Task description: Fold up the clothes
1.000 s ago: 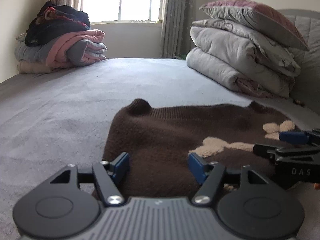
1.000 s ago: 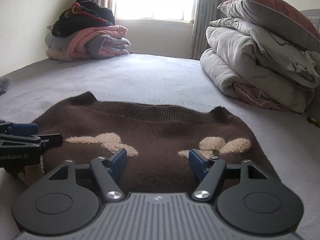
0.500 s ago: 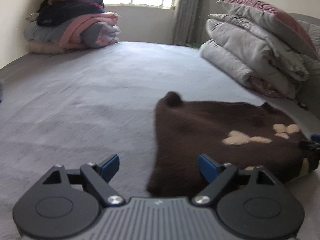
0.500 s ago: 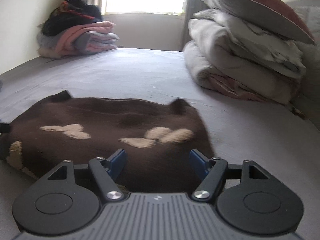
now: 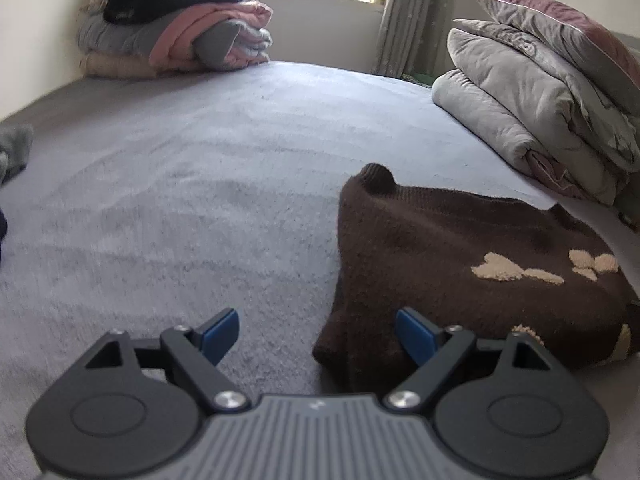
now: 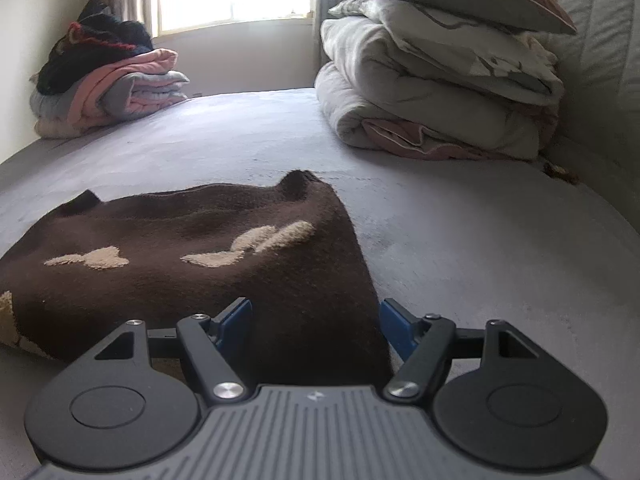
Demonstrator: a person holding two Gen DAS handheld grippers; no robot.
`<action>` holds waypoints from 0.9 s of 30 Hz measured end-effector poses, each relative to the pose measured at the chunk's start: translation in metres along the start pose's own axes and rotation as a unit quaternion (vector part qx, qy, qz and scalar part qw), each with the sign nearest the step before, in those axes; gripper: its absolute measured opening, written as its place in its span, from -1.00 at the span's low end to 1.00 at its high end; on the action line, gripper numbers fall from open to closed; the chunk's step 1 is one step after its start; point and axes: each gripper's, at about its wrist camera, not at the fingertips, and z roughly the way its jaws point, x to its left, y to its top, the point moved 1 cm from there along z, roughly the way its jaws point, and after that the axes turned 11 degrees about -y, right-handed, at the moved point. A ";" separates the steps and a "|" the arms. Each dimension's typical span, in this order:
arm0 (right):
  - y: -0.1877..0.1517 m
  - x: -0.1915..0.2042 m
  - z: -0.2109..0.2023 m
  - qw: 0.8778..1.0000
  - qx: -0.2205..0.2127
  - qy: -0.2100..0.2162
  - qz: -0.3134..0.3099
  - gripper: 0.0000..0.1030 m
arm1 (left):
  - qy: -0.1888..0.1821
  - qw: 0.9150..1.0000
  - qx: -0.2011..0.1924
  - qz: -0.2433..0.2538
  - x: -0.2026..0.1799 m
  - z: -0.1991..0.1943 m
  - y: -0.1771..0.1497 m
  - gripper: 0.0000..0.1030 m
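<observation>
A brown knitted sweater [image 5: 460, 256] with beige patches lies folded flat on the grey bed [image 5: 200, 184]. My left gripper [image 5: 316, 332] is open at the sweater's near left corner, its right finger over the wool and its left finger over bare sheet. In the right wrist view the same sweater [image 6: 192, 256] fills the lower left, and my right gripper [image 6: 314, 322] stands open astride its near right corner. Nothing is clamped in either one.
Folded grey quilts topped by a pillow [image 5: 552, 92] are stacked at the right by the headboard. A pile of folded pink, grey and dark clothes [image 5: 176, 28] sits at the far left under the window. A grey garment [image 5: 14, 148] lies at the left edge.
Both grippers have slid outward from the sweater's middle: the left one to the left corner, the right one to the right corner. Each has dropped out of the other's view. The sweater lies unchanged.
</observation>
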 end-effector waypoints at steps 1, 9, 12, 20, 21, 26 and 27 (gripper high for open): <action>-0.001 -0.003 0.001 1.000 0.003 0.000 0.009 0.42 | -0.001 1.000 0.001 -0.004 0.002 0.000 -0.001 0.70; -0.016 -0.028 0.002 0.995 0.024 0.014 0.094 0.43 | -0.028 0.999 0.011 -0.038 0.010 -0.001 -0.002 0.67; -0.024 -0.041 0.003 0.987 0.040 0.035 0.153 0.43 | -0.107 0.984 0.028 -0.136 0.031 0.001 -0.003 0.57; -0.045 -0.085 0.029 0.896 0.131 0.143 0.399 0.43 | -0.208 0.917 0.046 -0.336 0.062 0.023 -0.025 0.34; -0.047 -0.087 0.031 0.888 0.134 0.149 0.414 0.42 | -0.210 0.914 0.041 -0.346 0.061 0.025 -0.028 0.34; -0.047 -0.089 0.038 0.870 0.143 0.150 0.447 0.27 | -0.208 0.897 0.031 -0.389 0.063 0.029 -0.031 0.34; -0.046 -0.089 0.038 0.870 0.147 0.145 0.448 0.27 | -0.207 0.894 0.031 -0.397 0.063 0.029 -0.031 0.33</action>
